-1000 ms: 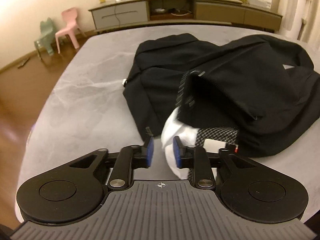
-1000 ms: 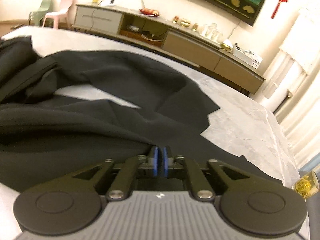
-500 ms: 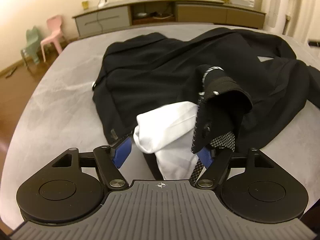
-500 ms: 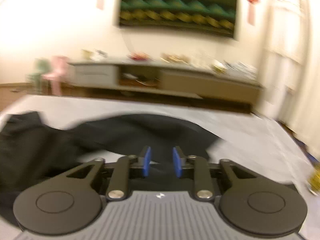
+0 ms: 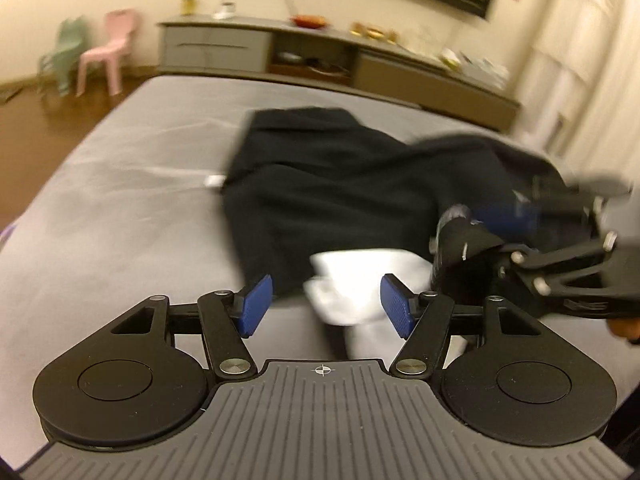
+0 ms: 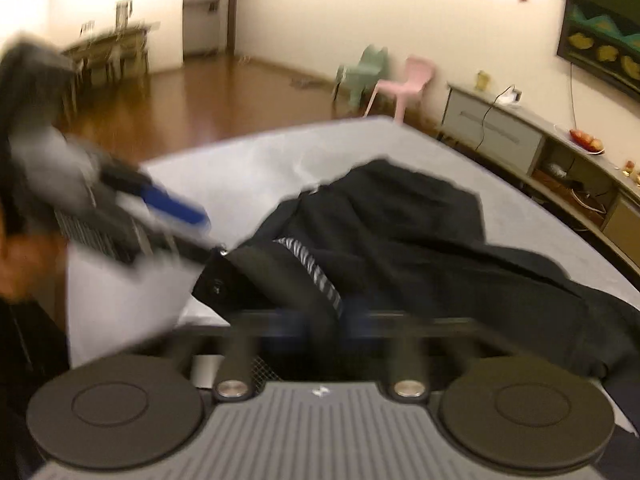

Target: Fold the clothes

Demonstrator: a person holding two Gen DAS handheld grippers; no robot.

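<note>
A black garment (image 5: pixel 340 184) lies crumpled on the grey table (image 5: pixel 120 200), its white lining (image 5: pixel 352 280) turned out at the near edge. My left gripper (image 5: pixel 326 310) is open, pads wide apart on either side of that lining without touching it. In the blurred right wrist view, my right gripper (image 6: pixel 322 320) has its pads apart with the garment's striped waistband (image 6: pixel 308 264) lying between them. The left wrist view shows the right gripper (image 5: pixel 516 236) at that waistband fold from the right. The left gripper's blue pad (image 6: pixel 176 204) appears at the left.
A long sideboard (image 5: pixel 320 60) with small items stands beyond the table's far edge, with a pink chair (image 5: pixel 108 48) and a green chair (image 5: pixel 64 52) to its left. Wooden floor (image 6: pixel 180 96) lies past the table's left side. A hand (image 5: pixel 628 326) shows at the right.
The left gripper opened wider and let go of the white lining, then drew back. The right gripper released the far cloth, opened, and swung over to the waistband near the left gripper.
</note>
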